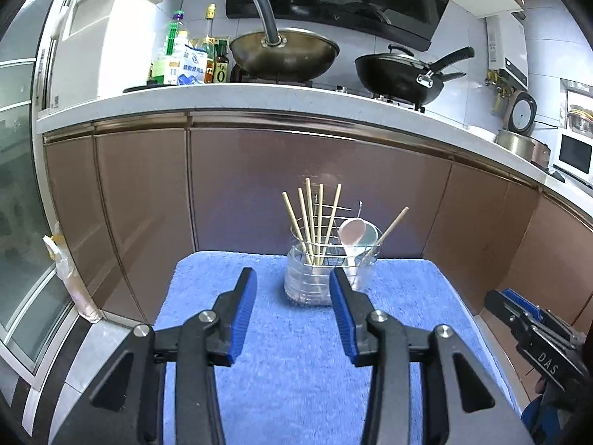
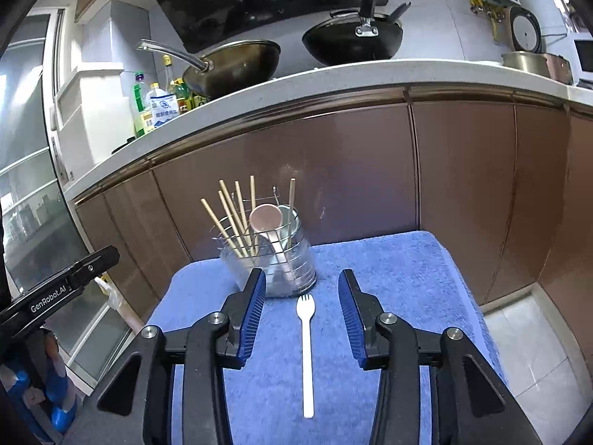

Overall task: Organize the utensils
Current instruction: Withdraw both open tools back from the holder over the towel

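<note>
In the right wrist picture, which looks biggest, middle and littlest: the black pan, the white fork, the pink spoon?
As they look in the right wrist view:
1. White fork, longest, but it lies nearest the camera.
2. Black pan, nearly as wide though far away, so really bigger.
3. Pink spoon, littlest.

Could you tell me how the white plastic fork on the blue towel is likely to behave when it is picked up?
The white fork looks thin and plastic, so probably very light and slightly bendy. It lies flat on the blue towel, so a grasp may catch pile with it. Its smooth, narrow handle could slip or twist between the right gripper fingers, now open around it.
</note>
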{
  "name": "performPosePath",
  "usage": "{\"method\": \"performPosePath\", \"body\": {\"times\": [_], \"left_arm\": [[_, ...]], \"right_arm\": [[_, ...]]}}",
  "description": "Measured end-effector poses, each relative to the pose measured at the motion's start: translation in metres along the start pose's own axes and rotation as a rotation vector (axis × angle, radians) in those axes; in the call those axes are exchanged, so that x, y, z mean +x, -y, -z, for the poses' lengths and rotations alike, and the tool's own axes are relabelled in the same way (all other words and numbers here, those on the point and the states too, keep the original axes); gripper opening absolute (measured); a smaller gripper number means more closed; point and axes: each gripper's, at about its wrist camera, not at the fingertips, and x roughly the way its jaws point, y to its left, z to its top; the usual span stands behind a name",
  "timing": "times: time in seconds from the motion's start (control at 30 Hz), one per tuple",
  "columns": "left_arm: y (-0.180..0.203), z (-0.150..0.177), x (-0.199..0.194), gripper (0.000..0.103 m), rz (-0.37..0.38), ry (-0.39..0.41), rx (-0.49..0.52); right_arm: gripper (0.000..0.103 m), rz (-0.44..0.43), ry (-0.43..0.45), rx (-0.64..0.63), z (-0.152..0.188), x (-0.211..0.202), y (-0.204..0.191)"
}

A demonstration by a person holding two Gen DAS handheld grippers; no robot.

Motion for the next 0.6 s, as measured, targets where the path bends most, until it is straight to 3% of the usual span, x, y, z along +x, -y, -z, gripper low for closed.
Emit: {"method": "performPosePath", "body": {"times": [0.43,0.6], "left_arm": [[-0.022,0.013,-0.043,0.039,-0.04,0.014,0.007],[-0.034,0.017,-0.042,0.039,-0.036,-0.021,-0.004]], "right_arm": [[0.046,-0.022,0.004,-0.075,0.006,-0.037,-0.029],[0.047,-0.03,-0.002,-0.093,0.006,-0.04,-0.034]]}}
